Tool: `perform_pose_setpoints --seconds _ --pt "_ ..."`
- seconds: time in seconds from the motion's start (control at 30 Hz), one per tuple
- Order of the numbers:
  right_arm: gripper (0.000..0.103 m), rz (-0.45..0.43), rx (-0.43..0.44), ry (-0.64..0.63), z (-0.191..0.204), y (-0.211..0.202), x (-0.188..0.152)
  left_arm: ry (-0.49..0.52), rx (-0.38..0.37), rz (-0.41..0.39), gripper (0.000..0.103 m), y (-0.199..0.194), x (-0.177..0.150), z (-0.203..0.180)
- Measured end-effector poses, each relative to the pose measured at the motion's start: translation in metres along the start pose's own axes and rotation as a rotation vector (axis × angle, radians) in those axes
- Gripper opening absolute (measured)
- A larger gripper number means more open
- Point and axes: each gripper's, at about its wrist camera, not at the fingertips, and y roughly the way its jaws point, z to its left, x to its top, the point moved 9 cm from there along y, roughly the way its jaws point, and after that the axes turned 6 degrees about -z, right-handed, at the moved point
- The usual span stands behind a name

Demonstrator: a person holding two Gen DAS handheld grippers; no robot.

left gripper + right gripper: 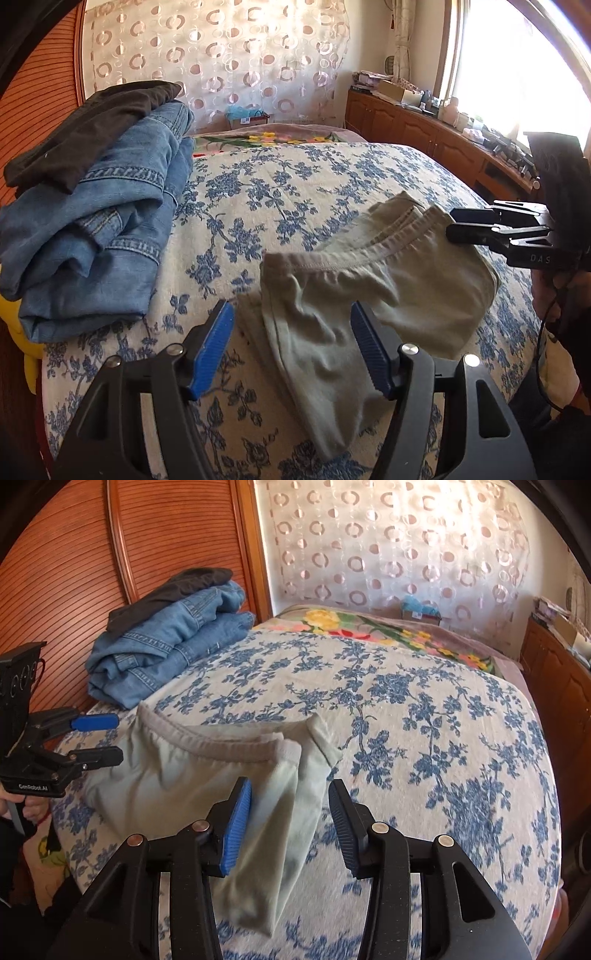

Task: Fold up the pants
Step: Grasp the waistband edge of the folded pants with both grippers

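Pale green pants [369,291] lie partly folded on the blue-flowered bedspread [258,192], waistband toward the far side. My left gripper [291,339] is open, hovering just above the pants' left part, empty. My right gripper [290,823] is open over the pants' right edge [288,812], empty. The right gripper shows in the left wrist view [452,223] beside the waistband. The left gripper shows in the right wrist view [114,738] at the pants' left side [177,775].
A stack of folded blue jeans [110,229] with a dark garment [92,122] on top sits at the bed's left, by a wooden headboard [110,572]. A wooden cabinet [424,133] with clutter runs along the right under a window. A floral blanket [369,631] lies farther back.
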Motion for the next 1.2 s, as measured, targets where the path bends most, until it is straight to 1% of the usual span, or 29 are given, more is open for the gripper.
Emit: perform_pose_setpoints --seconds 0.07,0.1,0.13,0.23,0.27,0.33,0.4,0.43,0.47,0.53,0.6,0.63,0.67,0.77,0.83,0.9,0.93,1.0,1.1,1.17,1.2 --pt "0.044 0.005 0.012 0.001 0.000 0.004 0.004 -0.009 -0.010 -0.004 0.065 0.003 0.006 0.002" --pt "0.044 0.006 0.020 0.001 0.000 0.005 0.006 -0.008 -0.014 -0.010 0.063 0.004 0.009 0.002" --pt "0.044 0.007 0.029 0.001 0.001 0.007 0.008 -0.004 -0.020 -0.015 0.057 0.005 0.012 0.002" --pt "0.043 0.023 0.044 -0.005 0.001 0.013 0.010 0.005 -0.034 -0.009 0.052 0.012 0.015 0.001" --pt "0.042 0.031 0.052 -0.007 0.002 0.016 0.010 0.007 -0.035 -0.004 0.049 0.014 0.014 0.001" --pt "0.040 0.050 0.069 -0.011 0.003 0.022 0.009 0.011 -0.038 0.011 0.046 0.021 0.013 0.001" --pt "0.035 0.063 0.086 -0.018 0.005 0.026 0.009 0.010 -0.036 0.022 0.040 0.024 0.012 0.002" --pt "0.026 0.067 0.097 -0.021 0.006 0.028 0.009 0.008 -0.041 0.024 0.036 0.025 0.012 0.002" --pt "0.017 0.072 0.109 -0.026 0.008 0.029 0.009 0.008 -0.045 0.020 0.028 0.024 0.012 0.002" --pt "0.009 0.059 0.118 -0.034 0.009 0.027 0.012 0.008 -0.042 -0.004 0.017 0.019 0.015 0.001" --pt "0.006 0.035 0.140 -0.025 0.009 0.022 0.019 -0.010 -0.051 -0.020 0.011 0.014 0.018 0.003" --pt "0.006 0.025 0.146 -0.025 0.010 0.021 0.022 -0.021 -0.054 -0.032 0.005 0.010 0.019 0.004" --pt "0.005 0.014 0.151 -0.028 0.011 0.020 0.026 -0.025 -0.055 -0.038 0.004 0.009 0.021 0.005" --pt "0.005 0.002 0.156 -0.054 0.015 0.021 0.037 -0.045 -0.041 -0.049 0.003 0.006 0.022 0.011" --pt "0.006 0.004 0.147 -0.072 0.016 0.027 0.038 -0.045 -0.008 -0.029 0.003 0.011 0.019 0.017" --pt "0.010 0.030 0.131 -0.080 0.013 0.038 0.034 -0.041 0.013 -0.004 0.003 0.017 0.015 0.022" --pt "0.019 0.047 0.111 -0.076 0.009 0.043 0.031 -0.041 0.020 0.011 0.004 0.021 0.012 0.023" --pt "0.021 0.048 0.118 -0.054 0.005 0.044 0.029 -0.043 0.019 0.024 0.006 0.027 0.010 0.024" --pt "0.021 0.037 0.111 -0.043 0.000 0.038 0.029 -0.057 0.008 0.042 0.012 0.031 0.009 0.023" --pt "0.023 0.032 0.103 -0.038 -0.001 0.035 0.030 -0.065 0.014 0.047 0.024 0.030 0.009 0.025" --pt "0.026 0.032 0.095 -0.037 -0.002 0.032 0.029 -0.064 0.021 0.045 0.028 0.030 0.009 0.025"
